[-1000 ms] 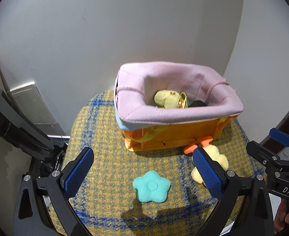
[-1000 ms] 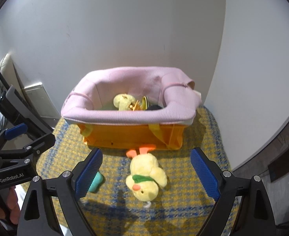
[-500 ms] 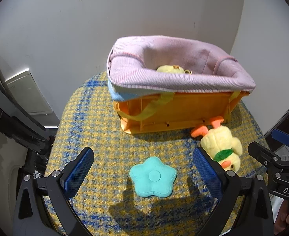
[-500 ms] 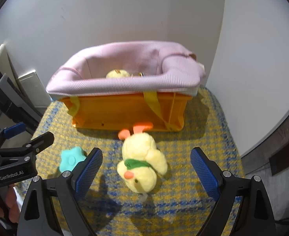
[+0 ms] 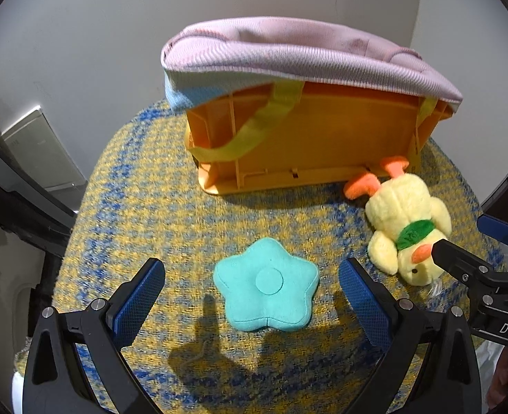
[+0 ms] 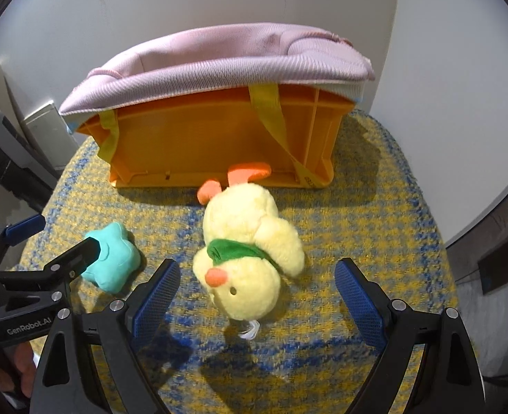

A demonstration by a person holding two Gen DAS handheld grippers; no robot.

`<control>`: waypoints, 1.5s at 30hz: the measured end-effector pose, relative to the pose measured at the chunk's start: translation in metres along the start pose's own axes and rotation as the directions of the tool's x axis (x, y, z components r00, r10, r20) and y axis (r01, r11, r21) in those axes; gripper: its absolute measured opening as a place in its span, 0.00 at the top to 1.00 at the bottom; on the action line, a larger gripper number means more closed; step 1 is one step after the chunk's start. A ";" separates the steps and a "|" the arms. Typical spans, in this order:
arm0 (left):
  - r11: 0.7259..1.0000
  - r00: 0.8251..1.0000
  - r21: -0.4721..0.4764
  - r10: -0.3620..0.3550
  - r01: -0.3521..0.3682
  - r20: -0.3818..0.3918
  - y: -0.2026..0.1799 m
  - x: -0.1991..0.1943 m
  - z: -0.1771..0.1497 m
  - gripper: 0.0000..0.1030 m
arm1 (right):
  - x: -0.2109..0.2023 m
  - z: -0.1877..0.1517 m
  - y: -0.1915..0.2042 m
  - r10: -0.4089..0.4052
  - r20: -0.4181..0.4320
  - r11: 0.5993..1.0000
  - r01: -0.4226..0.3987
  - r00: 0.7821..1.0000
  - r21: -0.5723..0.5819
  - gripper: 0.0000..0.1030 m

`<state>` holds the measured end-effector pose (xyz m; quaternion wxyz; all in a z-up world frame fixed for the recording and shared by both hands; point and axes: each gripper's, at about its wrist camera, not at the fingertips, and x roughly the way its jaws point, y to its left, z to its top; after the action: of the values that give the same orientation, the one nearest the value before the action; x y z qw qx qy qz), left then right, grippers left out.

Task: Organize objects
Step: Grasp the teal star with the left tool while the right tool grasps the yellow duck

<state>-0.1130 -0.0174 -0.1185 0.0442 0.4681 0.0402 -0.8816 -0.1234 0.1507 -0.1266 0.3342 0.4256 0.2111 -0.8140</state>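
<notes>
Left gripper (image 5: 252,284): jaws wide, nothing between the pads; teal star cushion (image 5: 266,295) lies just ahead of the gap.
Right gripper (image 6: 257,286): jaws wide, yellow plush chick (image 6: 247,241) between them, pads not touching it.
Orange crate (image 5: 305,145): at the far edge of the yellow-blue woven worktop (image 5: 143,207), pink fabric liner (image 5: 288,55) folded over its rim.
Chick: head toward the near edge, orange feet against the crate wall.
Left view only: whole star outline with its centre disc.
Right view only: chick's eye and white tag; star half hidden behind the left gripper.
</notes>
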 end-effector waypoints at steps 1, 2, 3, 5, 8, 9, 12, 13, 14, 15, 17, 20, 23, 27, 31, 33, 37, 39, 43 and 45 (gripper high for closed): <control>1.000 1.000 -0.009 0.003 -0.003 -0.003 0.000 0.003 -0.002 0.00 | 0.002 -0.001 -0.001 0.000 -0.003 1.000 0.000 1.000 0.001 0.11; 1.000 1.000 -0.010 0.002 -0.002 -0.008 0.000 0.006 -0.003 0.00 | 0.004 -0.002 -0.001 0.000 -0.008 1.000 0.000 1.000 0.001 0.12; 1.000 1.000 -0.011 0.000 0.000 -0.015 -0.001 0.009 -0.005 0.00 | 0.007 -0.002 -0.002 0.000 -0.013 1.000 0.000 1.000 0.002 0.12; 1.000 1.000 -0.010 -0.001 0.001 -0.027 -0.002 0.014 -0.008 0.00 | 0.012 -0.005 -0.002 0.000 -0.023 1.000 0.000 1.000 0.004 0.12; 1.000 0.999 -0.003 0.000 0.000 -0.040 -0.004 0.021 -0.012 0.00 | 0.018 -0.007 -0.003 0.003 -0.035 1.000 -0.002 0.999 0.008 0.12; 1.000 0.999 -0.001 0.001 -0.001 -0.041 -0.005 0.022 -0.013 0.00 | 0.021 -0.008 -0.003 0.004 -0.038 1.000 -0.004 0.999 0.010 0.12; 1.000 0.999 0.005 0.001 -0.001 -0.049 -0.007 0.027 -0.014 0.00 | 0.027 -0.009 -0.003 0.009 -0.046 1.000 -0.009 0.999 0.012 0.12; 1.000 0.999 0.006 0.003 -0.002 -0.051 -0.008 0.029 -0.014 0.01 | 0.028 -0.009 -0.003 0.011 -0.048 1.000 -0.010 0.999 0.014 0.12; 1.000 0.999 0.006 0.007 -0.006 -0.051 -0.008 0.030 -0.015 0.01 | 0.030 -0.008 -0.004 0.012 -0.049 1.000 -0.011 0.999 0.016 0.12; 1.000 0.999 0.009 0.013 -0.012 -0.052 -0.010 0.032 -0.015 0.01 | 0.032 -0.008 -0.004 0.013 -0.050 1.000 -0.013 0.999 0.016 0.12; 1.000 0.998 0.017 0.011 -0.010 -0.057 -0.012 0.035 -0.016 0.01 | 0.035 -0.008 -0.005 0.015 -0.053 1.000 -0.014 0.998 0.016 0.12; 1.000 0.998 0.026 0.012 -0.010 -0.062 -0.015 0.039 -0.018 0.03 | 0.040 -0.008 -0.005 0.020 -0.064 1.000 -0.018 0.998 0.021 0.12; 1.000 0.997 0.011 0.012 -0.011 -0.071 -0.012 0.043 -0.019 0.03 | 0.044 -0.008 -0.006 0.027 -0.068 0.999 -0.025 0.997 0.027 0.13; 0.999 0.996 -0.031 0.004 -0.007 -0.093 -0.003 0.050 -0.022 0.03 | 0.048 -0.008 -0.006 0.034 -0.077 0.999 -0.032 0.996 0.031 0.18; 1.000 0.996 -0.030 -0.010 0.008 -0.094 -0.005 0.051 -0.025 0.11 | 0.054 -0.008 -0.006 0.059 -0.095 0.998 -0.055 0.994 0.042 0.35; 1.000 0.996 -0.006 -0.020 0.019 -0.086 -0.009 0.049 -0.026 0.22 | 0.054 -0.008 -0.004 0.076 -0.094 0.997 -0.073 0.993 0.039 0.47; 1.000 0.998 0.004 -0.001 0.002 -0.064 -0.012 0.042 -0.027 0.27 | 0.048 -0.007 0.001 0.080 -0.075 0.997 -0.080 0.994 0.010 0.55; 1.000 0.998 -0.006 -0.004 0.003 -0.058 -0.011 0.037 -0.027 0.27 | 0.045 -0.006 0.000 0.079 -0.071 0.997 -0.079 0.994 0.010 0.55; 1.000 0.999 -0.001 -0.003 0.003 -0.032 -0.013 0.024 -0.026 0.28 | 0.036 -0.005 -0.001 0.076 -0.057 0.997 -0.075 0.996 0.014 0.56; 1.000 1.000 0.005 -0.003 0.003 -0.021 -0.015 0.017 -0.026 0.28 | 0.030 -0.006 -0.002 0.079 -0.045 0.997 -0.079 0.996 0.017 0.57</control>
<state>-0.1034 -0.0004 -0.1467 0.0414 0.4773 0.0393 -0.8769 -0.1344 0.1450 -0.1544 0.3581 0.4545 0.1955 -0.7918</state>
